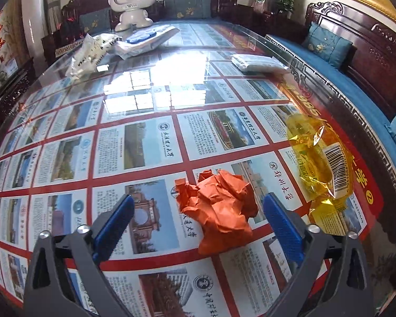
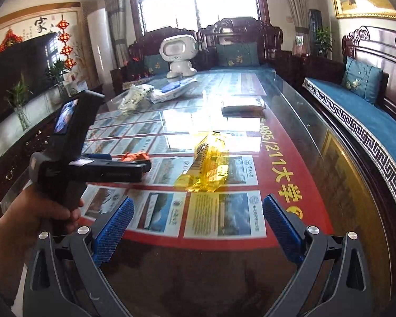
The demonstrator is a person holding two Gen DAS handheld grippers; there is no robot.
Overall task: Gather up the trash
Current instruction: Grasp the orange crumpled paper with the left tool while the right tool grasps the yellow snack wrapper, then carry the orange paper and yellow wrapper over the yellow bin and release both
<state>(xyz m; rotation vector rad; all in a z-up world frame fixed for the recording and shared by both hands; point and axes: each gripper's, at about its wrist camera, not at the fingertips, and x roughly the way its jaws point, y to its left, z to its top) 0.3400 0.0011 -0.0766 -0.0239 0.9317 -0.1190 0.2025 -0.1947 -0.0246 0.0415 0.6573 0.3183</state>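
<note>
A crumpled orange paper ball (image 1: 219, 211) lies on the glass-topped table (image 1: 145, 137) between the blue pads of my left gripper (image 1: 198, 198). The pads stand apart from it on both sides, so the gripper is open. A yellow see-through wrapper (image 1: 319, 158) with a barcode lies to the paper's right. In the right wrist view, my right gripper (image 2: 198, 200) is open and empty above the near table edge, with the yellow wrapper (image 2: 208, 163) just ahead of it. The left gripper (image 2: 113, 169) shows side-on there in a hand (image 2: 34, 216), and the orange paper (image 2: 134, 156) peeks out past its tip.
Farther up the table are a flat white packet (image 1: 256, 63), crumpled white packaging (image 1: 88, 52), a blue-and-white bag (image 1: 145, 39) and a white toy robot (image 1: 132, 2). A carved wooden bench with blue cushions (image 2: 356, 111) runs along the right. A dark TV (image 2: 18, 74) stands at left.
</note>
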